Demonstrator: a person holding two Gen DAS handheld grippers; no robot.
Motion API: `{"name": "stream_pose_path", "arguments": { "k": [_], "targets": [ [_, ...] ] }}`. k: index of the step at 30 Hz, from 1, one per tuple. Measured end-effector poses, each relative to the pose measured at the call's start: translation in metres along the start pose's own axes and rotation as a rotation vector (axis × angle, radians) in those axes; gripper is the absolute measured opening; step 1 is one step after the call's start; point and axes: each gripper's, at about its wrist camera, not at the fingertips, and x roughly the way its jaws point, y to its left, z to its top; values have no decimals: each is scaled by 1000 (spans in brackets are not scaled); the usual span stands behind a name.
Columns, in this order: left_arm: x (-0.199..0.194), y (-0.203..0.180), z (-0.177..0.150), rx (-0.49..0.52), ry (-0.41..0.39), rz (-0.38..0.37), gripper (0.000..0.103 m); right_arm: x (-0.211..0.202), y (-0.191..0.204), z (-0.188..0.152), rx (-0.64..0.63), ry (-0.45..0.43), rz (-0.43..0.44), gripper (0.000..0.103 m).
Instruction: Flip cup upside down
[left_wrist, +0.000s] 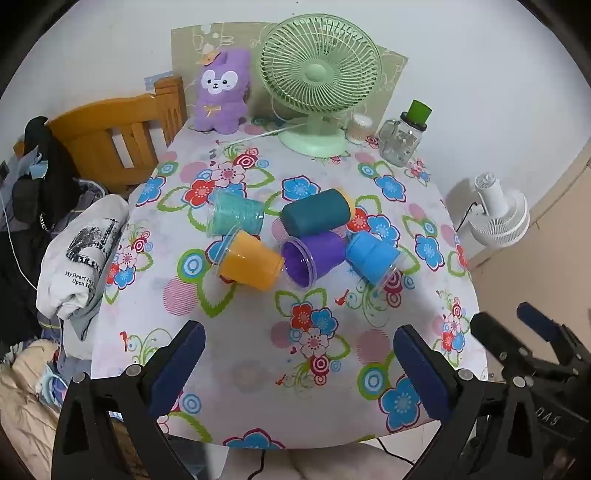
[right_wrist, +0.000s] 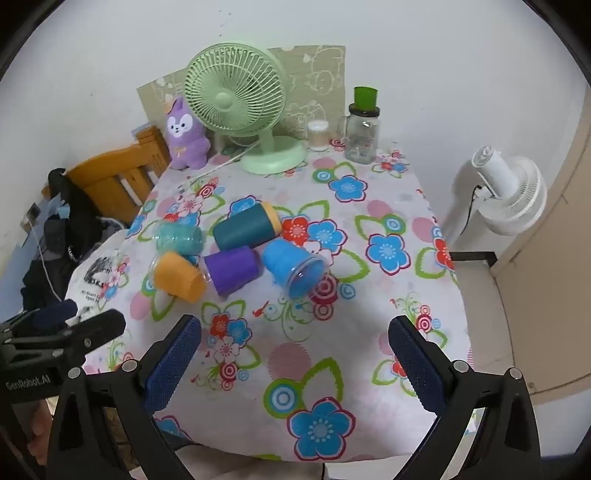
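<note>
Tongs (right_wrist: 293, 365) agape, blue cup (right_wrist: 291, 267) sideways, mouth nearward.

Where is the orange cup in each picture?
Left wrist view: the orange cup lies on its side left of centre, just left of the purple cup.
Right wrist view: the orange cup lies at the left end of the cup pile.
Shared landmark: the green fan at the table's back.
</note>
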Motion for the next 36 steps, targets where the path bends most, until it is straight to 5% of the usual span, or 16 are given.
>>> {"name": "stream_pose_path", "arguments": {
  "k": [5,23,36],
  "targets": [
    [-5,-1,4,-15,-20,-13,103,-2,-5,1,1,14,56,103],
    [-13,1,9,40,-41,-11,103,-14,10,6,-18,-57,17,102],
    [-12,-11,12,120,-80,84,103,-13,13,10,-26,-50,25,102]
  ]
}}
